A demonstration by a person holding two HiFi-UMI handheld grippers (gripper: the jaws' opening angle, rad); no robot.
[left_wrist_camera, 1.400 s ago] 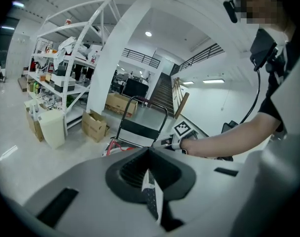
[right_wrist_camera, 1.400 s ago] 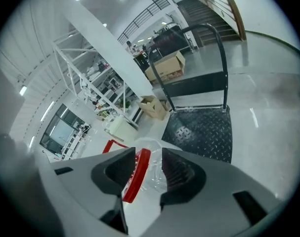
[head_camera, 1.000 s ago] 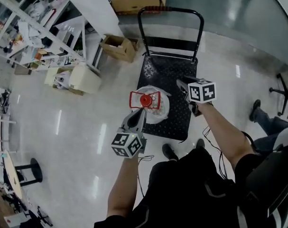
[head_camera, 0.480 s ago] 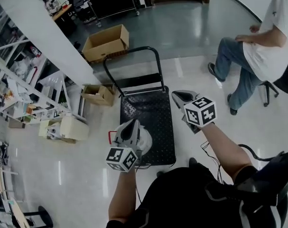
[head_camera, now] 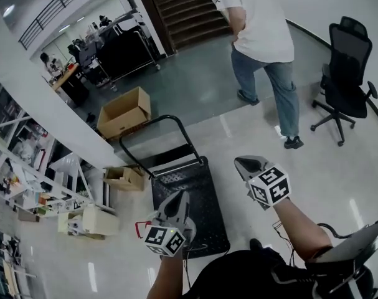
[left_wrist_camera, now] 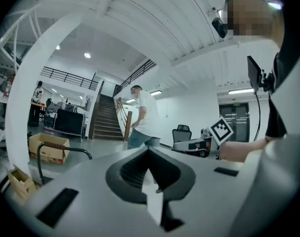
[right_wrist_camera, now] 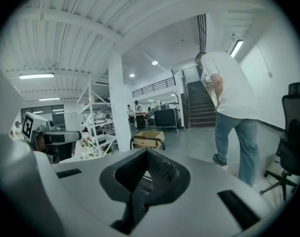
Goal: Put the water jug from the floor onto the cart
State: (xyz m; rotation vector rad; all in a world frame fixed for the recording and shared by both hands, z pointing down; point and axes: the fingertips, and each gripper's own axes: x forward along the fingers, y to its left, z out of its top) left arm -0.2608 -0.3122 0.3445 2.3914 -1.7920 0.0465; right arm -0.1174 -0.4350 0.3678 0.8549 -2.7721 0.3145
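The water jug (head_camera: 140,228) stands on the near left part of the black cart (head_camera: 198,195). Only a bit of its red handle and pale body shows beside my left gripper (head_camera: 181,195), which hides the rest. That gripper hangs above the jug, shut and empty, its jaws meeting at a point (left_wrist_camera: 150,149). My right gripper (head_camera: 241,162) is raised over the floor to the right of the cart, also shut with nothing in it (right_wrist_camera: 147,152). The cart's black push handle (head_camera: 152,124) rises at its far end.
A person (head_camera: 263,42) walks on the far side near the stairs (head_camera: 189,8). An office chair (head_camera: 347,73) stands at the right. A cardboard box (head_camera: 123,112) lies beyond the cart, a smaller one (head_camera: 125,178) and white shelving (head_camera: 27,185) to its left.
Both grippers have lifted up and away from the jug, which stays on the cart. The head view has swung upward, bringing the stairs, the person and the chair into sight.
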